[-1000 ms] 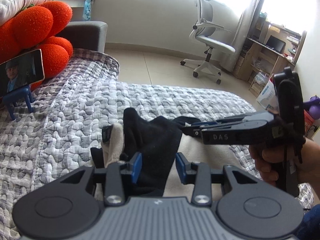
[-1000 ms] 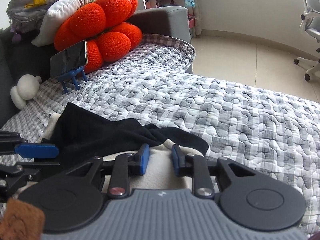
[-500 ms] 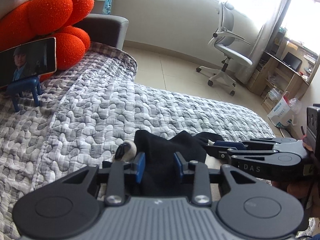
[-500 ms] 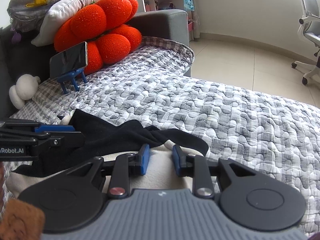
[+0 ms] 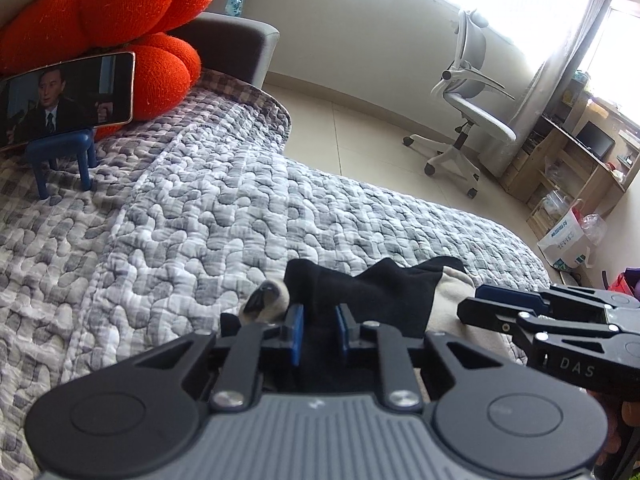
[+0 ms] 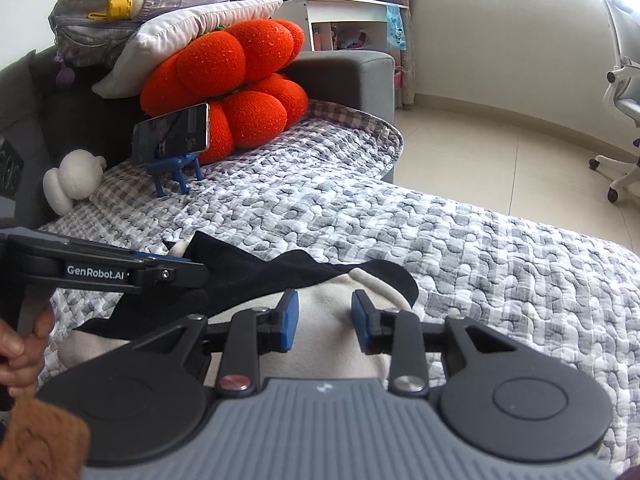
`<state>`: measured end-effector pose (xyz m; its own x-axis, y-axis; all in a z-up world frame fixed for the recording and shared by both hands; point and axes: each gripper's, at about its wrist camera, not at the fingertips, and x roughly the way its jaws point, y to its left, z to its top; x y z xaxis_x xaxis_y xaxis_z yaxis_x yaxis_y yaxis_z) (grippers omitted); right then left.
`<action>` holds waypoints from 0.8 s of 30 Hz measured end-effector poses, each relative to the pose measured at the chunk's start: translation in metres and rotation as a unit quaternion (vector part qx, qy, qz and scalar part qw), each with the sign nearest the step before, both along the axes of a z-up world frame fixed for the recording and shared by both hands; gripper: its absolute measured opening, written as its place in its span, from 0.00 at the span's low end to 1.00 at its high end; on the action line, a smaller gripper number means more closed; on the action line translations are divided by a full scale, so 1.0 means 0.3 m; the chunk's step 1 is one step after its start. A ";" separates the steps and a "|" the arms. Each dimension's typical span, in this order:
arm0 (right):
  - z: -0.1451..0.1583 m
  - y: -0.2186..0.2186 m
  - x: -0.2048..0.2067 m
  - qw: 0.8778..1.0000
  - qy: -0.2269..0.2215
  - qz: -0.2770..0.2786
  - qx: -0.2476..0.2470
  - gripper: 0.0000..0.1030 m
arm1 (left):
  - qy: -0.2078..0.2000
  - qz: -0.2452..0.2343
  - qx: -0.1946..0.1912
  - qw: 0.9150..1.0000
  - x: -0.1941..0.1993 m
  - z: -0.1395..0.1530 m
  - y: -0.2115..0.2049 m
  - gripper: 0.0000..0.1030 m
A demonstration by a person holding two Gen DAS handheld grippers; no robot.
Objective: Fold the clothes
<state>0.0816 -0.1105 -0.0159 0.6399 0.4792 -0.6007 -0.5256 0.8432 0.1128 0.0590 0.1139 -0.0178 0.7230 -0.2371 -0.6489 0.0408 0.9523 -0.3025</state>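
Black garment (image 5: 362, 292) lying bunched over a cream piece (image 6: 332, 320) at the near edge of the grey quilted bedspread (image 5: 240, 220), well apart from the phone on its blue stand (image 5: 68, 92) and the orange cushions (image 5: 120, 8) at the far left. Left gripper (image 5: 318, 322) narrowed to a slim gap, jaws just been closing, black cloth standing between the blue pads and apparently pinched there, though full pressure hard to confirm. Right gripper (image 6: 325, 320) partly open, jaws just been opening, poised over the cream fabric with nothing held; seen from the left wrist view coming in low from the right. Likely step: securing one end of the black piece before lifting or turning it over. Risks from here: a shallow bite on a thick fold, letting the cloth slide out on the lift; catching the cream layer underneath along with the black, dragging both and spoiling the fold; the two grippers, already close together, knocking fingers if brought nearer; one-sided pulling, twisting the garment into a rope instead of a flat panel.
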 end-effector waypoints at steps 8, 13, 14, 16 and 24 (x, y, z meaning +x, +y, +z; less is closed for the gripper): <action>-0.010 0.015 -0.024 1.000 0.012 0.014 0.002 0.29 | 0.001 0.000 0.004 1.000 0.005 -0.002 -0.002 0.17; -0.051 0.040 0.003 0.999 0.037 0.011 -0.013 0.28 | -0.001 0.009 -0.005 1.000 0.001 -0.002 0.007 0.17; -0.053 0.041 0.007 0.999 0.039 0.010 -0.011 0.28 | -0.002 0.011 -0.007 1.000 0.000 -0.001 0.009 0.17; -0.054 0.034 0.001 0.999 0.038 0.013 -0.011 0.28 | -0.003 0.014 -0.004 1.000 -0.001 -0.001 0.010 0.17; -0.045 0.040 -0.024 1.000 0.021 0.012 -0.018 0.29 | -0.006 0.026 0.008 1.000 -0.003 -0.001 0.014 0.19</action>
